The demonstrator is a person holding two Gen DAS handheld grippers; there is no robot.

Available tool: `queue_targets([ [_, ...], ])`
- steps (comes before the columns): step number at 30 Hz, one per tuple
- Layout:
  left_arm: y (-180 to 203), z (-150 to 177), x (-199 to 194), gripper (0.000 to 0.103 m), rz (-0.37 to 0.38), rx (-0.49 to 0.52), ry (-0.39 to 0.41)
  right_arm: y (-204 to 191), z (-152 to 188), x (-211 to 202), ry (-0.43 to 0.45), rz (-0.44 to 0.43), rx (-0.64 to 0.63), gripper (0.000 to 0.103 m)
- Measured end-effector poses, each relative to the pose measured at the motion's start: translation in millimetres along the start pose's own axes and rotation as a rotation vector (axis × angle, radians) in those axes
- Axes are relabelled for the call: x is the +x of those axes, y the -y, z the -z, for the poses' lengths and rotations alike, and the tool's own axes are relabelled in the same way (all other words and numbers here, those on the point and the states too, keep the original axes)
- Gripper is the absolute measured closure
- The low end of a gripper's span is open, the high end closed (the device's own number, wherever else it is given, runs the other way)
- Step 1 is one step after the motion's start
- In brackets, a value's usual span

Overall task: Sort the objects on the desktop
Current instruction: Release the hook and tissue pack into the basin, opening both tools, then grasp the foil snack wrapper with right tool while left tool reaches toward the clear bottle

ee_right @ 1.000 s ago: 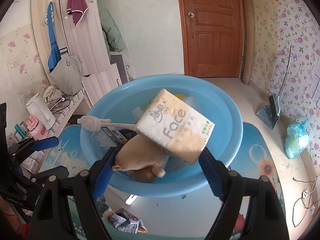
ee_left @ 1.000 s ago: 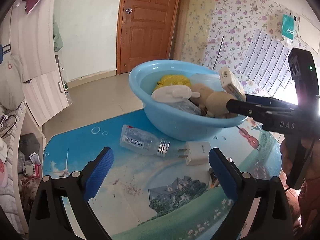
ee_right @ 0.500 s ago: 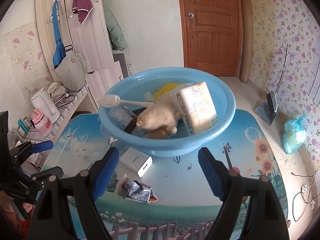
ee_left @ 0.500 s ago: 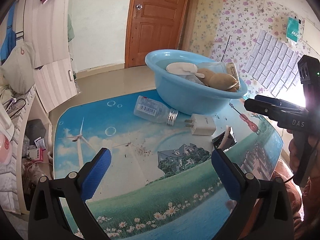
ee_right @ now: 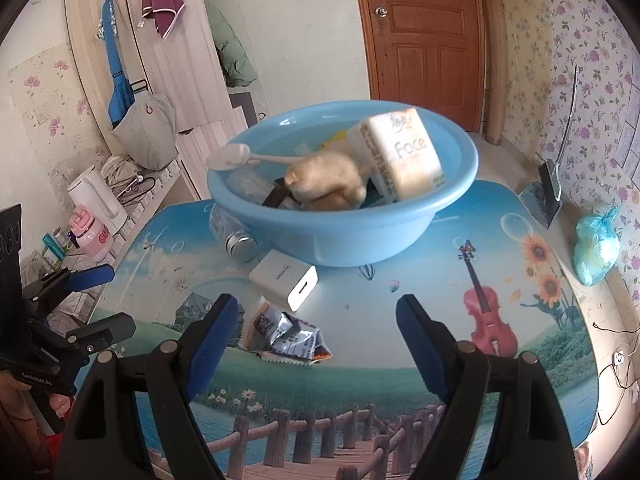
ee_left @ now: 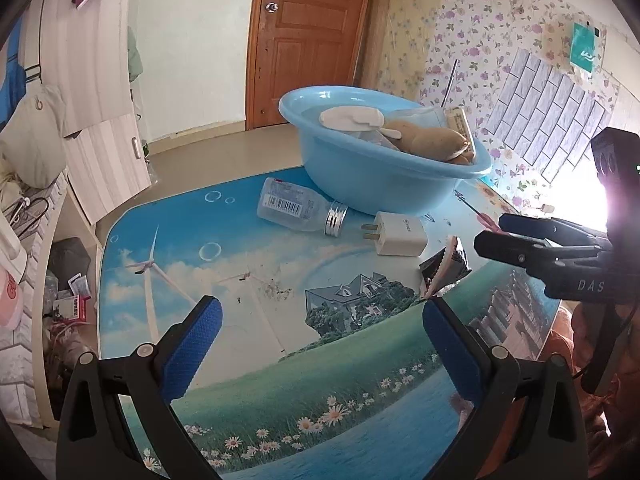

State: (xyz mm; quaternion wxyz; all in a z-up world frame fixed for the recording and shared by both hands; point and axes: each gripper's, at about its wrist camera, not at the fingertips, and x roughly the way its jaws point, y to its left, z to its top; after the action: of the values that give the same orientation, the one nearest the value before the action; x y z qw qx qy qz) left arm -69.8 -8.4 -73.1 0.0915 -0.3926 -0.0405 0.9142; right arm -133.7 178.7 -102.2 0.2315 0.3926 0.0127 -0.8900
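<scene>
The wrapper (ee_right: 286,336) lies near the basin (ee_right: 452,204), beside the charger (ee_right: 284,280). Our right gripper (ee_right: 316,328) and left gripper (ee_left: 320,336) both stand spread, holding nothing. We think the crinkly wrapper may slip away when we pinch it.

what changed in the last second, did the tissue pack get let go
Yes. A second ago the tissue pack sat between the right gripper jaws above the basin; now it leans in the basin against the plush toy, and that gripper has pulled back, open and empty. The left gripper backed off too, open. The bottle, charger and snack wrapper stayed put on the table.
</scene>
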Motion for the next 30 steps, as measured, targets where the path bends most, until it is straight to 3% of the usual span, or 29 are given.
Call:
queue_targets([
  [4, -4, -8, 10, 0.002, -0.006, 0.028, 0.002, -7, 8, 13, -0.034, 0.001, -0.004, 0.021],
  [8, -6, -20, 31, 0.000, -0.063, 0.099, -0.025, -8, 12, 28, -0.081, 0.005, 0.002, 0.021],
  [11, -9, -31, 44, 0.000, -0.040, 0.106, -0.035, -7, 16, 40, -0.120, 0.001, 0.004, 0.021],
  [12, -9, -35, 49, 0.000, -0.032, 0.109, -0.035, -6, 17, 44, -0.136, -0.006, 0.007, 0.023],
  [15, -9, -46, 63, 0.000, -0.010, 0.140, -0.046, 0, 19, 48, -0.150, -0.070, 0.036, 0.052],
  [18, -9, -53, 78, 0.000, 0.004, 0.165, -0.072, 2, 17, 46, -0.144, -0.086, 0.019, 0.061],
  [22, -10, -59, 93, 0.000, 0.021, 0.176, -0.089, 12, 14, 42, -0.133, -0.102, 0.044, 0.067],
  [30, -16, -67, 116, 0.000, 0.029, 0.177, -0.117, 40, 12, 35, -0.111, -0.079, 0.106, 0.067],
])
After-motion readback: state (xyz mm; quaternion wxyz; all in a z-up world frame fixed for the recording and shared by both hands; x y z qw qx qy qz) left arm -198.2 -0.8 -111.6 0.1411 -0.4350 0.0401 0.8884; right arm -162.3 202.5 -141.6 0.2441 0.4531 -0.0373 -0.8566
